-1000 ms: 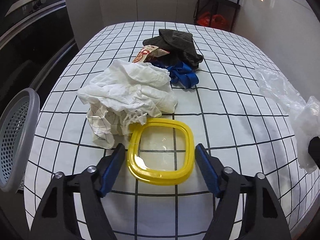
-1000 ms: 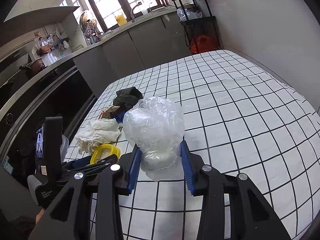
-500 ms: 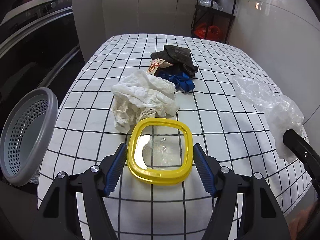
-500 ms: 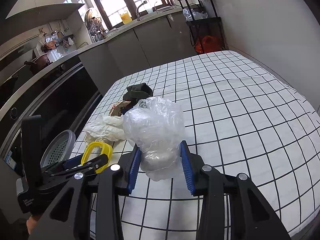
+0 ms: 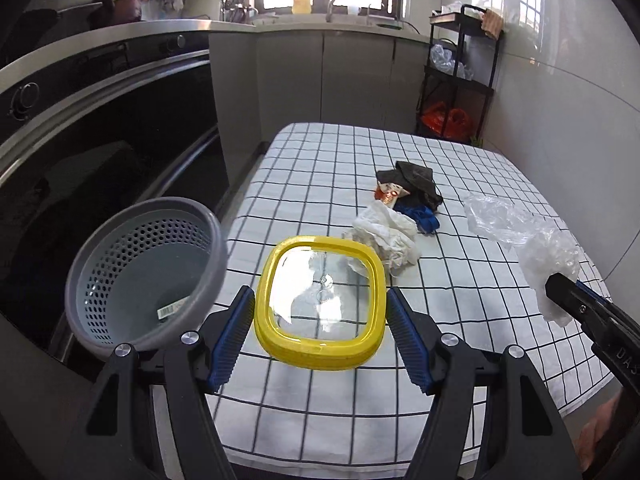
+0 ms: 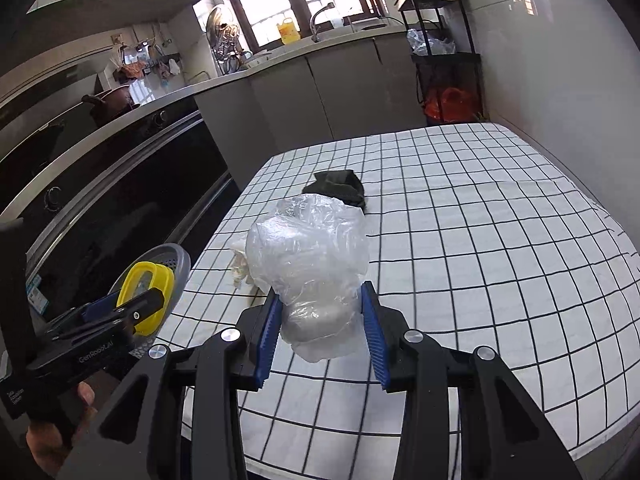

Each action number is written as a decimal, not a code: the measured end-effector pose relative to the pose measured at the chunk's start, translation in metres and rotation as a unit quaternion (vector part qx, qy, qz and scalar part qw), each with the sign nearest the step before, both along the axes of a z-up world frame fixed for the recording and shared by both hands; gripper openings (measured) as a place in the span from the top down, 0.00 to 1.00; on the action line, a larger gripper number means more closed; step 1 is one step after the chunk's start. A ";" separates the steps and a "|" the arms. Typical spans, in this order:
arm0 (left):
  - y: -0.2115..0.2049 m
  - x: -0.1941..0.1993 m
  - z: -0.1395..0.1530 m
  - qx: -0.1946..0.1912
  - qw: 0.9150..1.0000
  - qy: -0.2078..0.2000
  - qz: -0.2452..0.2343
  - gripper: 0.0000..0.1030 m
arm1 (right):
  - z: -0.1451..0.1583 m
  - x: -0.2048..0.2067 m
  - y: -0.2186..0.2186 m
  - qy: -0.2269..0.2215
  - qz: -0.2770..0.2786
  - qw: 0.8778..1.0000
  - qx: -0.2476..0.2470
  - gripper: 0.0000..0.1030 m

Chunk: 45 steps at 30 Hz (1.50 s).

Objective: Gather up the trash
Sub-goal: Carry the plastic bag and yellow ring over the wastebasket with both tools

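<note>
My left gripper [image 5: 320,336] is shut on a yellow-rimmed clear lid [image 5: 320,300] and holds it in the air above the table's near left corner, next to a grey perforated basket [image 5: 144,272]. My right gripper [image 6: 322,332] is shut on a crumpled clear plastic bag [image 6: 308,248], held above the checked tablecloth [image 6: 480,220]. In the right wrist view the lid [image 6: 146,300] and left gripper [image 6: 116,312] show in front of the basket [image 6: 180,264]. The bag also shows in the left wrist view [image 5: 520,232].
On the table lie a crumpled white cloth [image 5: 384,240], a blue item [image 5: 420,216], a printed wrapper [image 5: 390,192] and a dark cloth [image 5: 412,180]. An oven front [image 5: 100,152] lies left. A black shelf rack [image 5: 456,80] stands at the far wall.
My left gripper has lifted the yellow lid off the table and pulled back left toward the grey basket. My right gripper, still holding the plastic bag, has risen and drawn back too.
</note>
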<state>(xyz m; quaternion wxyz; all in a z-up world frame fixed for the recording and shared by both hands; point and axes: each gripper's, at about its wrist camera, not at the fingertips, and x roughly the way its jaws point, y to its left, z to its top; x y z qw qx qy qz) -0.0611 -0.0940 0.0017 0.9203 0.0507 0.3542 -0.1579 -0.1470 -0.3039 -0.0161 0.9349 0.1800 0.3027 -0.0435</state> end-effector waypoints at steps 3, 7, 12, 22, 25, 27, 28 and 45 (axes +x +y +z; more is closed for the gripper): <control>0.026 0.001 0.010 0.001 1.000 -0.013 0.018 0.37 | 0.013 0.010 0.023 -0.007 0.023 1.000 -0.009 0.63; 0.065 0.003 0.021 0.008 0.998 -0.033 0.050 0.37 | 0.030 0.030 0.054 -0.018 0.059 0.998 -0.016 0.63; 0.111 0.021 0.026 0.006 0.995 -0.035 0.090 0.37 | 0.048 0.065 0.097 -0.029 0.110 0.993 -0.012 0.63; 0.179 0.046 0.025 -0.001 0.989 -0.035 0.141 0.37 | 0.062 0.126 0.181 -0.025 0.184 0.982 -0.027 0.63; 0.196 0.053 0.022 0.001 0.987 -0.033 0.155 0.37 | 0.062 0.140 0.203 -0.029 0.202 0.979 -0.025 0.63; 0.205 0.057 0.018 0.001 0.986 -0.032 0.165 0.37 | 0.060 0.153 0.217 -0.026 0.213 0.976 -0.025 0.63; 0.209 0.060 0.016 0.002 0.985 -0.031 0.171 0.37 | 0.058 0.160 0.223 -0.025 0.218 0.975 -0.020 0.63; 0.231 0.123 -0.017 0.021 0.979 0.007 0.204 0.36 | -0.001 0.212 0.268 0.033 0.257 0.966 -0.020 0.63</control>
